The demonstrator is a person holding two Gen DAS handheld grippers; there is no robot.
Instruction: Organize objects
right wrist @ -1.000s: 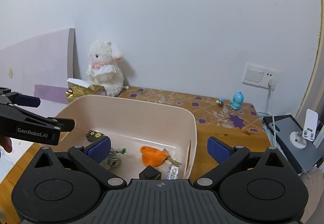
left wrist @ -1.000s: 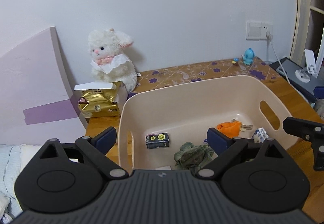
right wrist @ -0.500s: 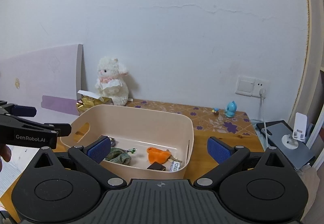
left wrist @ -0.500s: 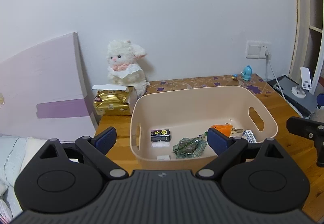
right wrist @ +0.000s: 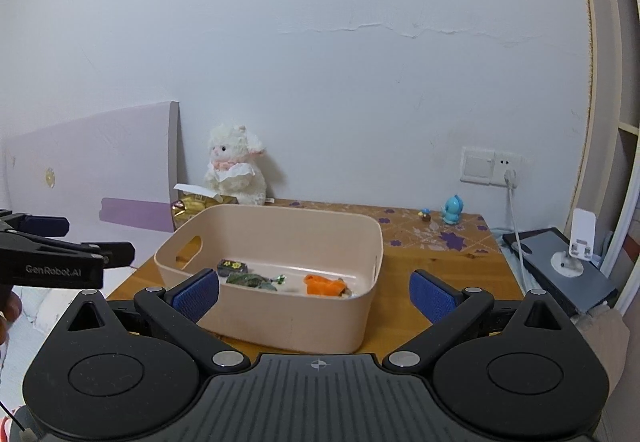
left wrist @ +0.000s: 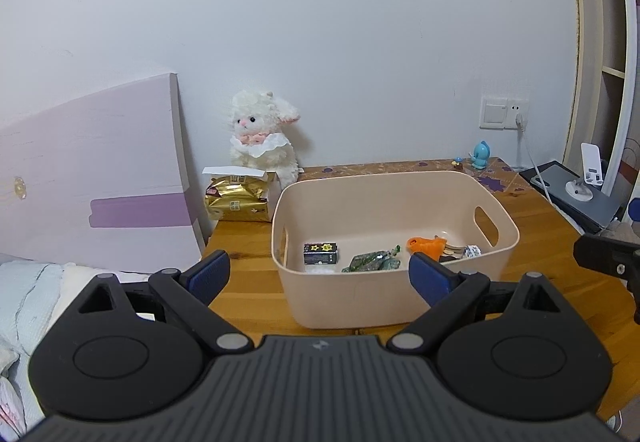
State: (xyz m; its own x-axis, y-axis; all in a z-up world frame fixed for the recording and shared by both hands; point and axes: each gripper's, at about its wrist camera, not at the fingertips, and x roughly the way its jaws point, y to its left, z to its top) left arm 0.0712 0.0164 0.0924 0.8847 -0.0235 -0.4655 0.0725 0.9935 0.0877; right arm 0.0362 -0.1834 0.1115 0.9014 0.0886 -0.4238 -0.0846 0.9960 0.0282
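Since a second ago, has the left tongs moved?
Yes. The left tongs have backed away from the bin: its near wall now shows, and the plush lamb looks smaller.

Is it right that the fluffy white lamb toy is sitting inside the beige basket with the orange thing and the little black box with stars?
Not quite. The lamb toy sits outside the basket, on the table against the wall behind it, next to a gold packet. The left wrist view shows this clearly. The orange thing and the black box with stars really are inside the basket.
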